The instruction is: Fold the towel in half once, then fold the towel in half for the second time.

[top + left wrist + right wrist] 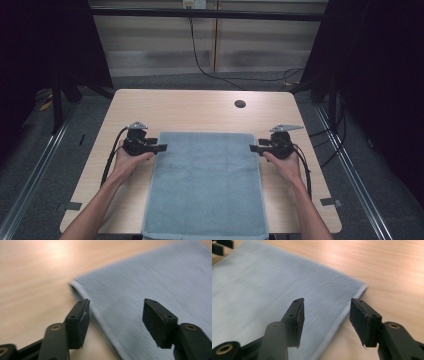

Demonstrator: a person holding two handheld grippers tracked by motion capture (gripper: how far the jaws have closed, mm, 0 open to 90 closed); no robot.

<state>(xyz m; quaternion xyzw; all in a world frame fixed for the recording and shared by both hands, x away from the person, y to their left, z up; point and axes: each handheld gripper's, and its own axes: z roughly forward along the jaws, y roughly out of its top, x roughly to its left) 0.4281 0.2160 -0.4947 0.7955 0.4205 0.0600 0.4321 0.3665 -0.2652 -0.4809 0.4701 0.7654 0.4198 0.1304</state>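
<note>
A light wooden table (pixel 200 107) seen from above, with a grey-blue towel (pixel 206 185) lying flat on it, its near edge hanging over the table's front edge. A person's bare forearms come in from the bottom. The left hand (pixel 127 162) holds the left gripper (pixel 161 148) just beside the towel's far left corner, pointing inward toward the cloth. The right hand (pixel 285 162) holds the right gripper (pixel 254 148) at the far right corner, mirroring it. Neither gripper has cloth lifted in it. A small dark round hole (pixel 240 104) sits in the tabletop beyond the towel. A black cable (pixel 200 62) trails across the grey floor behind the table.
</note>
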